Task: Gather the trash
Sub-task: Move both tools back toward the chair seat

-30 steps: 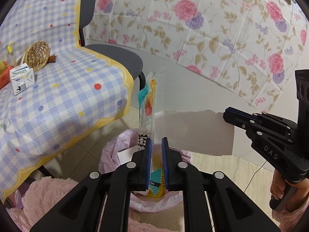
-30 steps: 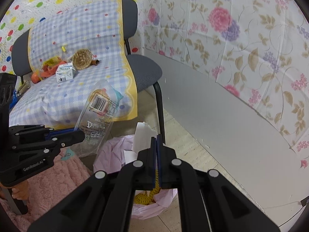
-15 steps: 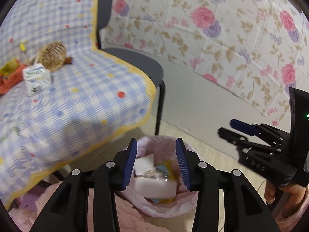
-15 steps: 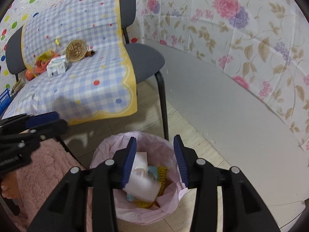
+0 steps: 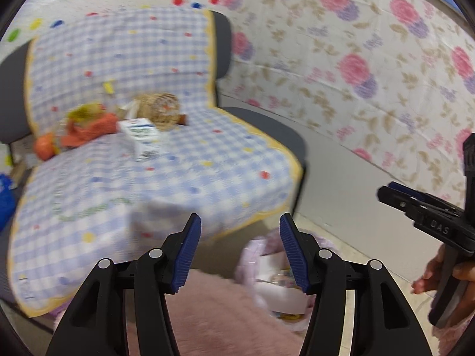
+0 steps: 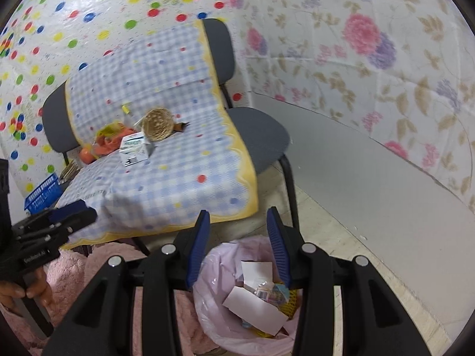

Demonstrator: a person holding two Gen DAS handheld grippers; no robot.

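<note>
Pink-lined trash bin (image 6: 213,270) stands on the floor just in front of the chair (image 6: 261,136), holding white paper (image 6: 252,305) and wrappers. Right gripper (image 6: 239,246) hovers above the bin, fingers spread and empty. Left gripper (image 5: 239,250), beside the bin, has just been opening further, with nothing between its fingers. On the chair's checked cloth (image 6: 184,184) lie a milk carton (image 6: 135,148) and a woven ball (image 6: 157,124).

Both wrist cameras look forward and downward from near, sharing the draped chair (image 5: 166,160) at eleven o'clock and bin (image 6: 225,267) below.
</note>
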